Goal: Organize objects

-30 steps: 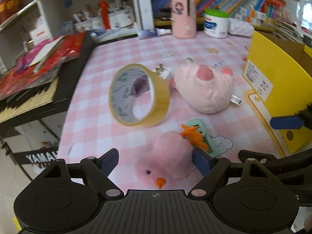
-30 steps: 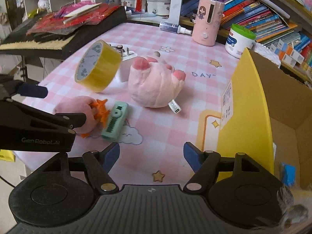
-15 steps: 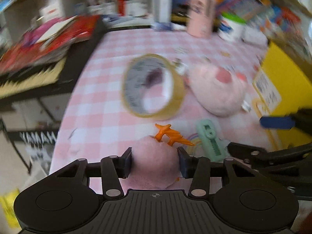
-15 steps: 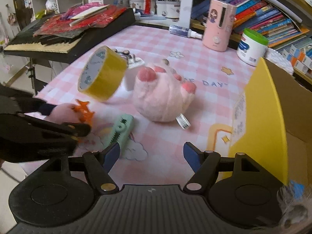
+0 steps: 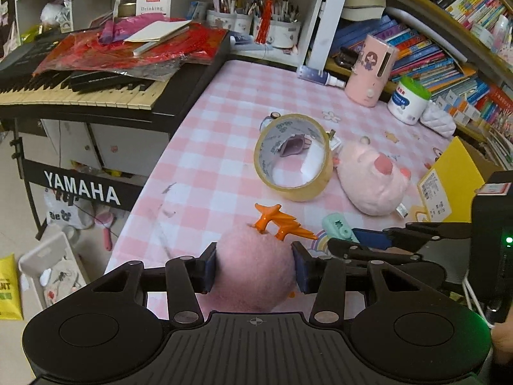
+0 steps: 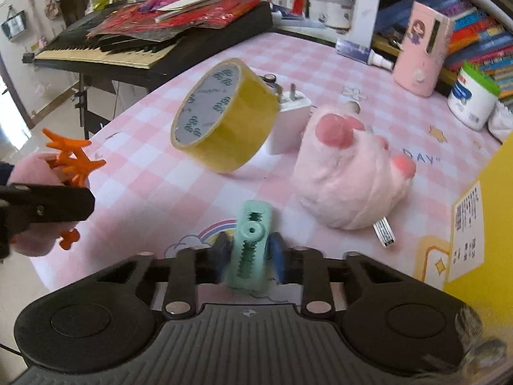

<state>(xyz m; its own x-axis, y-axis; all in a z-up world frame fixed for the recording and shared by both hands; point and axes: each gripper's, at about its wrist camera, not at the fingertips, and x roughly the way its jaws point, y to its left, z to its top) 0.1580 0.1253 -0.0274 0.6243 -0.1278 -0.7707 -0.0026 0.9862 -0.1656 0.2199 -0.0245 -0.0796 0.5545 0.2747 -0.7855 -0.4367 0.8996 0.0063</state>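
— So, starting at the left: what is the left gripper (image 5: 255, 268) doing?

— It is squeezing the pink plush chick (image 5: 255, 272) between both blue pads, the toy's orange feet (image 5: 279, 221) sticking up past the fingertips. Its jaws have just been closing, with the chick between them. The chick is hanging over the near edge of the pink checked table (image 5: 218, 122).

— And moving rightward across the table?

— The yellow tape roll (image 6: 224, 115) is standing tilted on its rim, leaning against a white plug adapter (image 6: 291, 122) behind it. Just beside that, the pink plush paw (image 6: 349, 176) is lying on the cloth, its tag pointing toward the camera.

— Is the right gripper (image 6: 248, 252) holding anything?

— Yes, it is pinching the mint green clip (image 6: 250, 243), the pads pressing its sides low on the cloth near the rainbow print. Those jaws have just been closing too, around the clip.

— Farthest right?

— A yellow cardboard box (image 6: 490, 192) is standing open at the table's right edge.
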